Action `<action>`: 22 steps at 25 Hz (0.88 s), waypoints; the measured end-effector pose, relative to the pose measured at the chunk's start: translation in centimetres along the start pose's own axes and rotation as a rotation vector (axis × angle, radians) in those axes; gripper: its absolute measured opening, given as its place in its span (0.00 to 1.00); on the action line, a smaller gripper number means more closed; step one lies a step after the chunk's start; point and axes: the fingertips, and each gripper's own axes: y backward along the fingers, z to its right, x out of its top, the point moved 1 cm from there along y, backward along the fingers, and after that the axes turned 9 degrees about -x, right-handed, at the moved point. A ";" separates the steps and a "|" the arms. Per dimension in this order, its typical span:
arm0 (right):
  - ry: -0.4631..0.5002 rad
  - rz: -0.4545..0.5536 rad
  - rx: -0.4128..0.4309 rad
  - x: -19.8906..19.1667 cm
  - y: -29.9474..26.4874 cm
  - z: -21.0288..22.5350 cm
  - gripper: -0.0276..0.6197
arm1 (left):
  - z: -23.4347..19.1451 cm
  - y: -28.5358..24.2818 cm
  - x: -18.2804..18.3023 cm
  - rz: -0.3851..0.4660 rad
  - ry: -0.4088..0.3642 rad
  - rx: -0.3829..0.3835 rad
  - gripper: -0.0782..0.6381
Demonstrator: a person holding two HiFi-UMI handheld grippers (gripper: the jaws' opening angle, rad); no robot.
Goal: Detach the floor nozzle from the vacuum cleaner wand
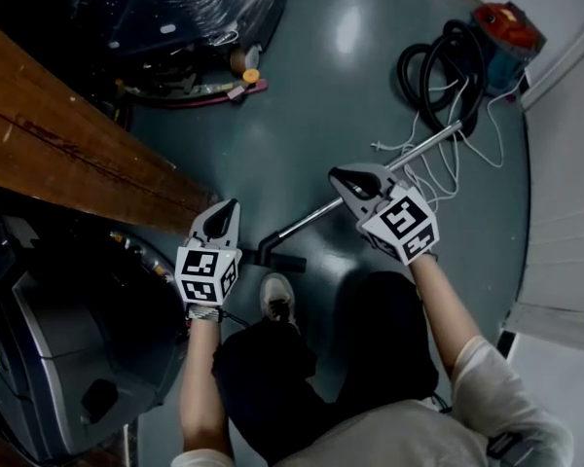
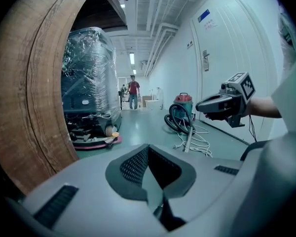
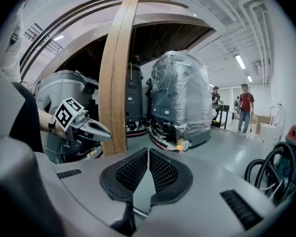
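The left gripper has its jaws pressed together with nothing between them; it is held level in the air and looks down a corridor rather than at the floor. The right gripper is much the same: its ribbed pads all but meet, leaving only a thin slit, and they hold nothing. In the head view it hangs over the wand and overlaps it, but its own view shows no tube at the jaws, so it is judged to be above the wand, not on it.

The wand lies slantwise on the grey floor; its lower end comes to the floor nozzle, just ahead of the person's shoe and between the two grippers. The upper end runs off toward the coiled hose and the red vacuum cleaner, with white cable looped beside it.

The nozzle looks joined to the wand, though it is small and dark there and the joint itself cannot be read clearly. So, as a judgement, the task is at its start: nothing is gripped and nothing is separated. What remains is all of it: take hold of the wand and of the nozzle, release whatever catch holds them, and pull them apart.
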 end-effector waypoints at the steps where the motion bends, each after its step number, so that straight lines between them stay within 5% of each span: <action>1: -0.002 -0.005 0.006 -0.7 -0.6 -0.1 0.09 | -0.2 -0.4 -0.7 -0.003 0.013 -0.002 0.11; 15: 0.092 -0.142 0.032 -10.2 -8.2 -1.7 0.09 | -2.5 -6.1 -8.4 -0.019 0.104 -0.035 0.11; 22: 0.069 -0.183 0.050 -13.4 -10.2 -2.2 0.09 | -3.3 -7.2 -10.7 -0.052 0.057 -0.077 0.11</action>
